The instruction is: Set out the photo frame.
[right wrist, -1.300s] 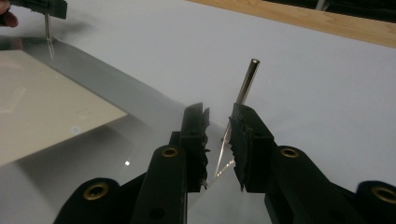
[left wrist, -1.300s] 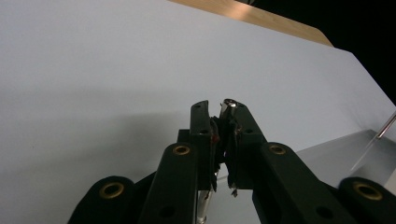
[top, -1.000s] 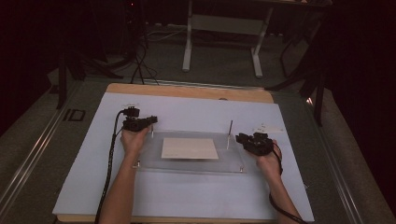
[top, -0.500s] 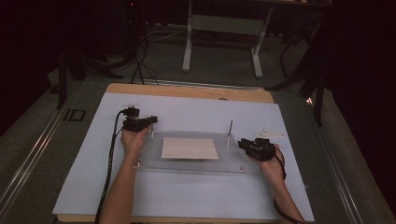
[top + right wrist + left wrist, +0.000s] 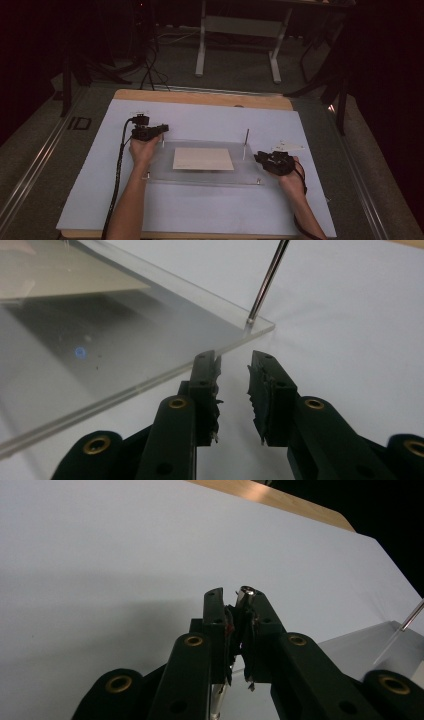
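A clear acrylic plate (image 5: pixel 245 172) lies on the pale mat with a beige sheet (image 5: pixel 202 158) on its middle. A thin metal rod (image 5: pixel 245 142) stands upright at its far right corner. My left gripper (image 5: pixel 164 128) is at the plate's far left corner, shut on a small metal pin (image 5: pixel 243 594) held between its pads (image 5: pixel 235 600). My right gripper (image 5: pixel 257 157) sits just off the plate's right edge. Its jaws have just been opening and stand apart (image 5: pixel 234 365) with nothing between them. The plate's edge (image 5: pixel 100 355) is to their left and the rod (image 5: pixel 267 280) beyond.
Short posts stand at the plate's near corners (image 5: pixel 147 176) (image 5: pixel 258 181). Small white pieces (image 5: pixel 290 146) lie on the mat right of the rod. The pale mat (image 5: pixel 200 210) covers a wooden table (image 5: pixel 200 97). A desk frame (image 5: pixel 235 30) stands on the floor behind.
The right gripper has slid a little toward the near side along the plate's right edge, and its jaws stand wider. The left gripper has kept still.
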